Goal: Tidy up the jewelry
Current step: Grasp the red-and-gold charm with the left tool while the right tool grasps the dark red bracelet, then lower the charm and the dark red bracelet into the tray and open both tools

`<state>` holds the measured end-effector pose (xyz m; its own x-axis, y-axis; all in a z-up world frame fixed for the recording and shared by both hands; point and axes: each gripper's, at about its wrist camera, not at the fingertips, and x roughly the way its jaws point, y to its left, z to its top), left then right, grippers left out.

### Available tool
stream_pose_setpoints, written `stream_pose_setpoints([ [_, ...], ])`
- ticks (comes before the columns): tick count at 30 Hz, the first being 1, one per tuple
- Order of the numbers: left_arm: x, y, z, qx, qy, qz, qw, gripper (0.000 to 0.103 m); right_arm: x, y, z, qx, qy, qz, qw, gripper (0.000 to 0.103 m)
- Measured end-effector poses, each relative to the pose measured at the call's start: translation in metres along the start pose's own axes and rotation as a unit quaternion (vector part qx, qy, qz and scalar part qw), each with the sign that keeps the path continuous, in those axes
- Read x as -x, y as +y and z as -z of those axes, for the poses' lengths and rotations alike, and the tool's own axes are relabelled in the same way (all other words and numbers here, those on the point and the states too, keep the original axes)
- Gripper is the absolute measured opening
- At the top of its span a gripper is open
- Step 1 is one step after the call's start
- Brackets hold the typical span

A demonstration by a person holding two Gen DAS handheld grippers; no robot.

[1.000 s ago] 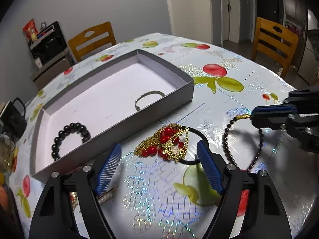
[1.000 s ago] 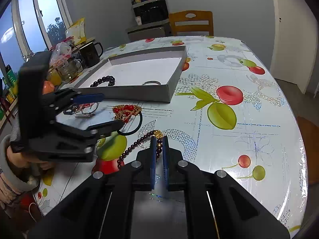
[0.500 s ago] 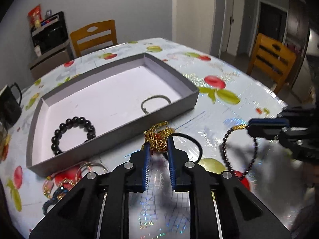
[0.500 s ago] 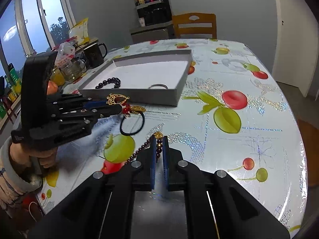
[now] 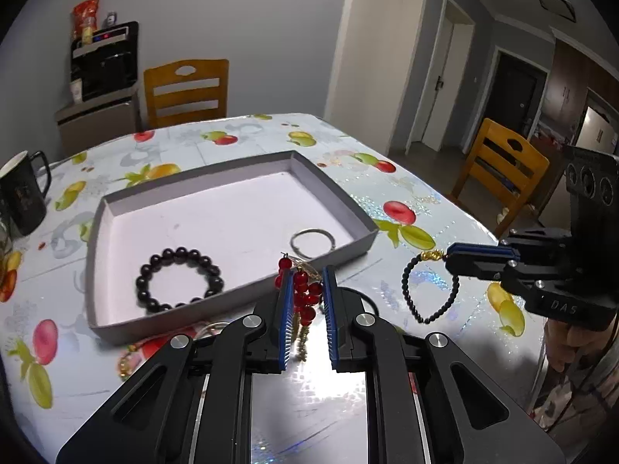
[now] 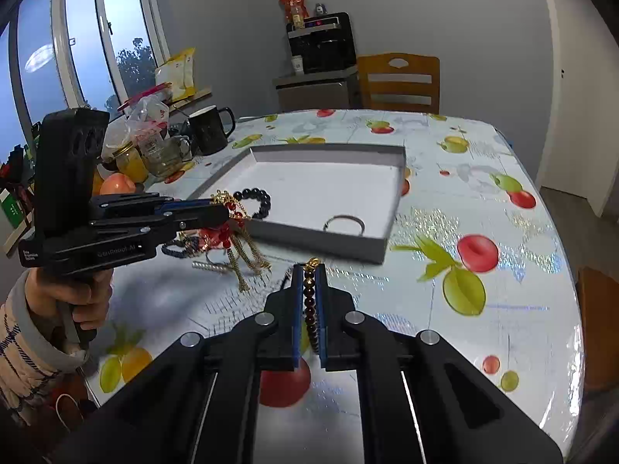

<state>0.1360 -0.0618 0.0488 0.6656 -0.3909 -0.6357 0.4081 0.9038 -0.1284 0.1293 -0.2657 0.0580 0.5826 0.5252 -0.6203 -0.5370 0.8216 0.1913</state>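
Red-bead ornament: the red-bead and gold-chain ornament (image 5: 303,294) sits between the pads of your left gripper (image 5: 305,284), lifted off the table; its gold tassels (image 6: 247,255) hang free below the fingers in the right wrist view.
Left tongs: narrow and closing a last bit, pads pressing the red beads from both sides.
Small-bead bracelet: the dark small-bead bracelet (image 5: 429,290) with a gold bead hangs as a loop from your right gripper (image 6: 308,270), clear of the tablecloth.
Right tongs: narrow, clamped on the bracelet's strand, which runs back between the blue pads.
Tray: the grey shallow box (image 5: 98,270) lies on the table just beyond your left fingertips, open side up.
Inside the tray: a black large-bead bracelet (image 5: 180,282) lies near the front wall; a thin metal ring (image 5: 311,237) lies toward the right corner. The two are apart.
Left on the table: a black hair tie (image 5: 367,301) shows behind your left fingers; more jewelry (image 6: 197,247) lies below the left gripper, too tangled to tell apart.
Surroundings: a black mug (image 5: 23,193) stands at the table's left edge; wooden chairs (image 5: 185,91) stand around the fruit-print tablecloth (image 6: 483,232).
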Motion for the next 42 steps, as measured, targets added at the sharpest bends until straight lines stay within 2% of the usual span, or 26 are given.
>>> stream_pose_setpoints([
  [10, 0.017, 0.022, -0.02, 0.004, -0.013, -0.019, 0.9997, 0.016, -0.008, 0.011, -0.04, 0.018, -0.009, -0.002, 1.0, 0.006],
  [19, 0.018, 0.051, -0.043, 0.013, -0.02, -0.054, 0.9982, 0.016, -0.043, 0.021, -0.078, 0.035, 0.003, -0.005, 0.999, 0.006],
  [27, -0.001, 0.081, -0.058, 0.039, -0.018, -0.064, 0.9971, 0.015, -0.09, 0.027, -0.098, 0.031, 0.023, -0.021, 0.999, 0.006],
  [33, -0.026, 0.1, -0.059, 0.048, -0.001, -0.069, 0.9964, 0.015, -0.124, 0.021, -0.107, 0.015, 0.035, -0.03, 0.999, 0.006],
  [42, -0.055, 0.124, -0.052, 0.06, 0.031, -0.081, 0.9944, 0.016, -0.157, -0.009, -0.102, -0.001, 0.065, -0.006, 0.998, 0.006],
])
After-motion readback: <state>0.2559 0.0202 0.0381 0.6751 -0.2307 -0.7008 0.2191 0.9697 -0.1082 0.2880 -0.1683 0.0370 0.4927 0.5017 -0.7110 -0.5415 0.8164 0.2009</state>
